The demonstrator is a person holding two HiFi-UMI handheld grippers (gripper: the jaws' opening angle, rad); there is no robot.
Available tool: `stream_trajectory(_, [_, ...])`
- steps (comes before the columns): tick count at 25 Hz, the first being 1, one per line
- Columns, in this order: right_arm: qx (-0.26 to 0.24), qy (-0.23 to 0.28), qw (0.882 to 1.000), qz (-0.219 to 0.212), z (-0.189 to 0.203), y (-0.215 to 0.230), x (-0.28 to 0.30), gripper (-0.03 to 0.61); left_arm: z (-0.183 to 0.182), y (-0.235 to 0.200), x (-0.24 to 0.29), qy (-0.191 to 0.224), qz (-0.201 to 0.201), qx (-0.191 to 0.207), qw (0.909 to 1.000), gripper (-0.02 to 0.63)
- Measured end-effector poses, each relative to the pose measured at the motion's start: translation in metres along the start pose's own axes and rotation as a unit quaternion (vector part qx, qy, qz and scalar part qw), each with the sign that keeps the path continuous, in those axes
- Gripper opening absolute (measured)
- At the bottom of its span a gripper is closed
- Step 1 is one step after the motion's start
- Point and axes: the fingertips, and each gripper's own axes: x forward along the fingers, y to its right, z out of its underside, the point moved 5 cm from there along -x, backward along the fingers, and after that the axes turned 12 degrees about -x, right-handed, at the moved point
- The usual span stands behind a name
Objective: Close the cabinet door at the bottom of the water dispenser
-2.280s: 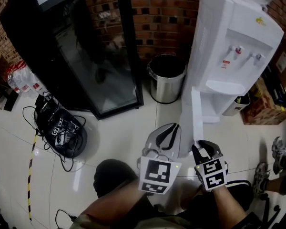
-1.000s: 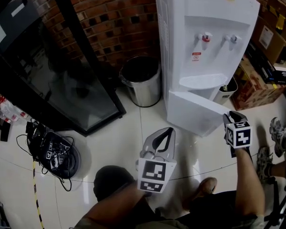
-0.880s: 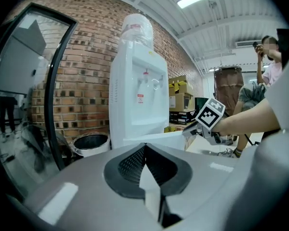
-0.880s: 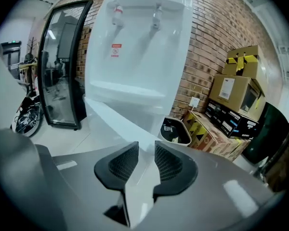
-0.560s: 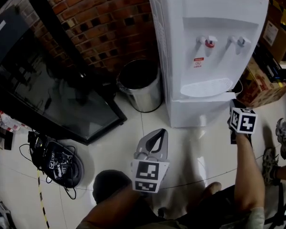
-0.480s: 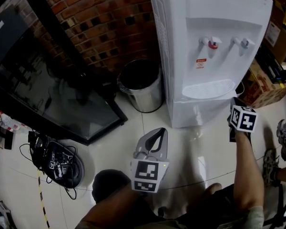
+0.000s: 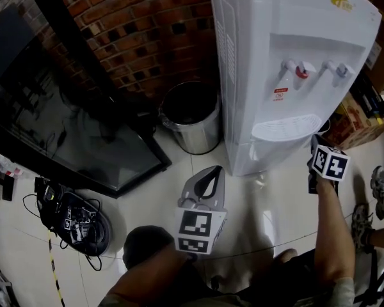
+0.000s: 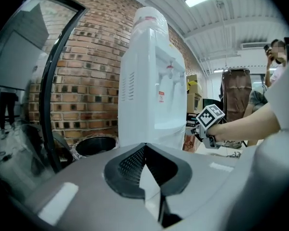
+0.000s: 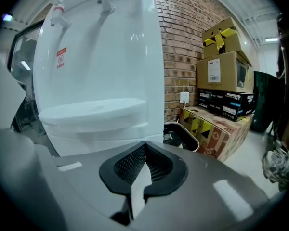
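The white water dispenser (image 7: 288, 69) stands against the brick wall. Its bottom cabinet door (image 7: 272, 151) lies flush with the body, below the drip tray (image 9: 91, 110). My right gripper (image 7: 315, 144) is at the door's right edge, close to the lower front panel (image 9: 98, 139); I cannot tell if it touches. Its jaws (image 9: 145, 143) are shut with nothing between them. My left gripper (image 7: 212, 172) hovers over the floor in front of the dispenser's left corner, apart from it. It is shut too, tips meeting (image 8: 144, 146), and holds nothing.
A steel waste bin (image 7: 191, 117) stands left of the dispenser, beside a black glass-door cabinet (image 7: 70, 120). A tangle of cables (image 7: 73, 221) lies on the floor at left. Cardboard boxes (image 9: 224, 57) and a small black bin (image 9: 185, 136) are right of the dispenser. Someone's shoe (image 7: 381, 184) is at far right.
The cabinet door swung from wide open to flush with the dispenser. My right gripper followed it in, and the left gripper moved a little closer to the dispenser.
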Motion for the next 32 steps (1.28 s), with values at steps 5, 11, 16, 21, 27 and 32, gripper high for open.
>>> stream_trajectory(5, [-0.065,0.034,0.997,0.003,-0.029,-0.018,-0.050,0.002,-0.016,0.018,-0.019,0.027,0.024,-0.015,0.9992,0.002])
stream_trajectory(11, [-0.173,0.138,0.974,-0.056,-0.070,-0.090,-0.146,0.002,-0.034,0.036,-0.061,0.072,0.028,-0.008,0.9970,0.002])
stream_trajectory(16, [-0.163,0.199,0.961,-0.099,-0.075,-0.128,-0.222,0.002,-0.034,0.034,-0.118,0.094,0.001,-0.007,0.9956,0.002])
stream_trajectory(21, [-0.135,0.238,0.954,-0.122,-0.065,-0.144,-0.295,0.002,-0.024,0.021,-0.169,0.100,-0.047,0.007,0.9938,0.002])
stream_trajectory(27, [-0.098,0.222,0.952,-0.184,-0.020,-0.173,-0.323,0.002,0.003,0.016,-0.196,0.069,-0.076,0.016,0.9946,0.002])
stream_trajectory(32, [-0.104,0.207,0.948,-0.218,0.016,-0.204,-0.345,0.002,0.022,0.026,-0.218,0.067,-0.074,-0.006,0.9950,0.002])
